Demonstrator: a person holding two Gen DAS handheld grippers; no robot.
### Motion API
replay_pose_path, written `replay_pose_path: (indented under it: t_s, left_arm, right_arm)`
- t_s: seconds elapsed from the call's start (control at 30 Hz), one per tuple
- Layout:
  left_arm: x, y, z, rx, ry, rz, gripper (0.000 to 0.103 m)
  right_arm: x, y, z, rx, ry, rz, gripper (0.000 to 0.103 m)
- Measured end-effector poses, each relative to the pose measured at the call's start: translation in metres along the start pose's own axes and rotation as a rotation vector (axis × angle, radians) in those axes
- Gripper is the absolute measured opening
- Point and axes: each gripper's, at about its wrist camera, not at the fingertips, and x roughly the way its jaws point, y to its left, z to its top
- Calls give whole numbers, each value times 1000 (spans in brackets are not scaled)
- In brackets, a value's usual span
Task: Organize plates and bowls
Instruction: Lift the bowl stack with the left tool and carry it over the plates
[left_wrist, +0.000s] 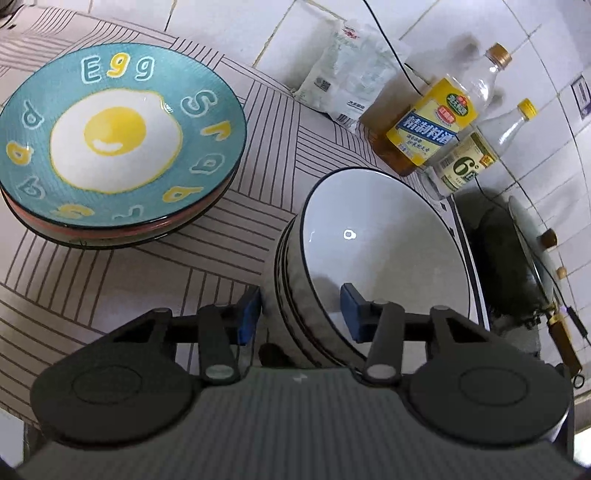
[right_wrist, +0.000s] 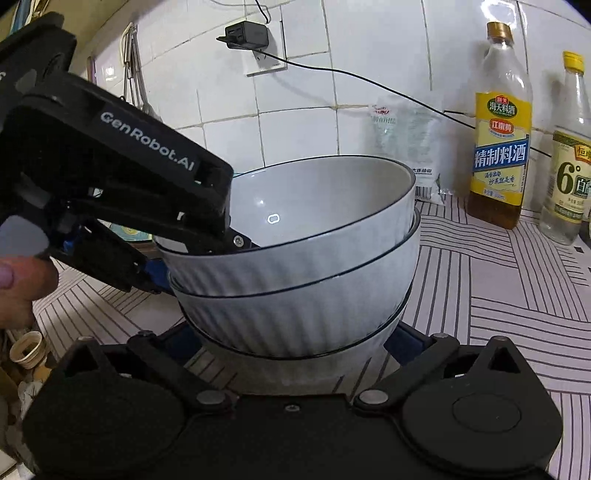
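Table (left_wrist: 155, 280): striped covering; carries both stacks, with two bottles and a white packet along the tiled wall.
Plate stack (left_wrist: 122, 147): teal top plate printed with a fried egg and letters, seated on at least one red-rimmed plate below. Stands well apart from the bowls, toward the left of the left wrist view. Judged complete; nothing touches it.
Bowl stack (right_wrist: 295, 280): white ribbed bowls with thin dark rims, nested. Three rims can be counted in the right wrist view. The stack stands on the table near the bottles.
Top bowl (right_wrist: 317, 206): sits tilted in the bowl below, not fully level. Interior glossy and empty, showing one light reflection.
Progress: judged near the end. No loose plate or bowl is visible in either view. Remaining work, as a judgement: seat the top bowl level and withdraw both tools.
Left gripper (left_wrist: 301, 314): jaws straddle the near rim of the top bowl, one blue pad inside, one outside. A gap shows at the outer pad; contact at the wall cannot be confirmed, so grip or release is undetermined.
Right gripper (right_wrist: 295, 343): jaws spread wide on either side of the base of the stack; the pads are mostly hidden behind the lowest bowl, so contact cannot be told.
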Motion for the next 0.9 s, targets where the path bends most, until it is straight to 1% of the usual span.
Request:
replay_pose_path:
  t_s: [0.1, 0.17, 0.3, 0.43, 0.6, 0.7, 0.8, 0.9]
  left_arm:
    - [-3, -1, -2, 35, -8, 5, 45]
    - [-6, -1, -3, 40, -8, 7, 45]
    - [-18, -3, -1, 58, -5, 6, 45]
    - [-35, -6, 5, 55, -14, 14, 45]
    - [-71, -4, 17, 26, -47, 21, 45]
    - [-95, 2, 25, -31, -73, 35, 45]
    - [-112, 9, 33, -53, -97, 59, 45]
    - [-123, 20, 41, -71, -105, 87, 45]
  right_arm:
    - [-1, 2, 0, -6, 3, 1, 103]
    - [-2, 4, 2, 1, 7, 1, 103]
    - [-10, 10, 5, -5, -15, 4, 103]
    - [-16, 18, 17, -19, -34, 17, 103]
    - [-25, 37, 45, -66, -67, 56, 103]
    - [-28, 50, 61, -99, -94, 90, 103]
    - [-22, 62, 73, -125, -102, 131, 103]
    - [-13, 74, 83, -146, -97, 160, 103]
